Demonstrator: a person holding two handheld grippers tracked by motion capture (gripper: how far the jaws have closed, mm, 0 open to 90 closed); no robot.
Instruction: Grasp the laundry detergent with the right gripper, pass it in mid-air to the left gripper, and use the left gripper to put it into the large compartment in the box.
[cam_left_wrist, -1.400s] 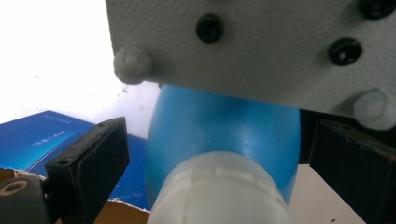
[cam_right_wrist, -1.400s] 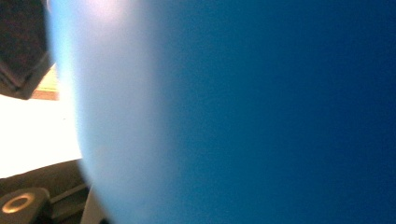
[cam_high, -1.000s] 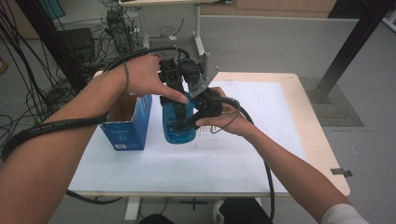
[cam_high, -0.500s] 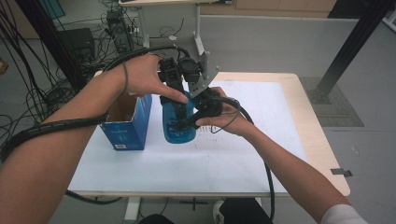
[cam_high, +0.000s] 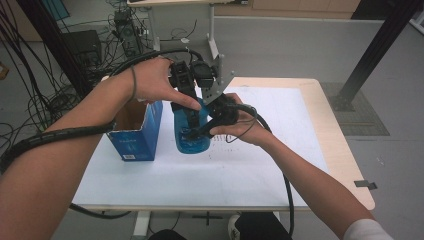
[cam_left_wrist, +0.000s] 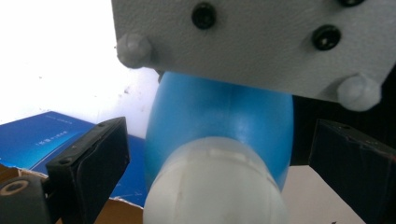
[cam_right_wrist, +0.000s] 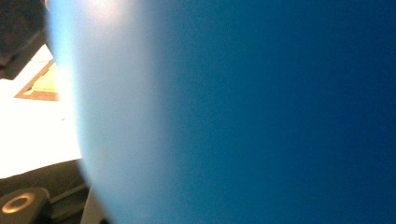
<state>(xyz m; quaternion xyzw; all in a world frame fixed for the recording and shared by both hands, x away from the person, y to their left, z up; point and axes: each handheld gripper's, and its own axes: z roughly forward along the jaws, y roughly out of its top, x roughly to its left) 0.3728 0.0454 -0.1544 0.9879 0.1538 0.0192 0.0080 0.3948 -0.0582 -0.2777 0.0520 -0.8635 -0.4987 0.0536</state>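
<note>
High view, frame centre: a blue bottle (cam_high: 191, 135) stands on the desk (cam_high: 260, 165) beside a blue box (cam_high: 135, 135). Left gripper (cam_high: 192, 107) fingers (cam_left_wrist: 91, 163) spread apart around its white cap (cam_left_wrist: 215, 186); right gripper (cam_high: 212, 125) pressed against it, grip unclear.

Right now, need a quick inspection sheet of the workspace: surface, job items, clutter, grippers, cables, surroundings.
Surface: wooden table with a white sheet over most of it.
Job's things: blue bottle upright near the sheet's middle, with a white cap; open blue box beside it.
Clutter: nothing seen.
Grippers: left gripper above the bottle, jaws open either side of the cap; right gripper against the bottle's side, jaw state unclear.
Cables: one trails from each gripper, off the near edge.
Surroundings: grey floor, cable bundles at the far left, a second table's legs behind.
</note>
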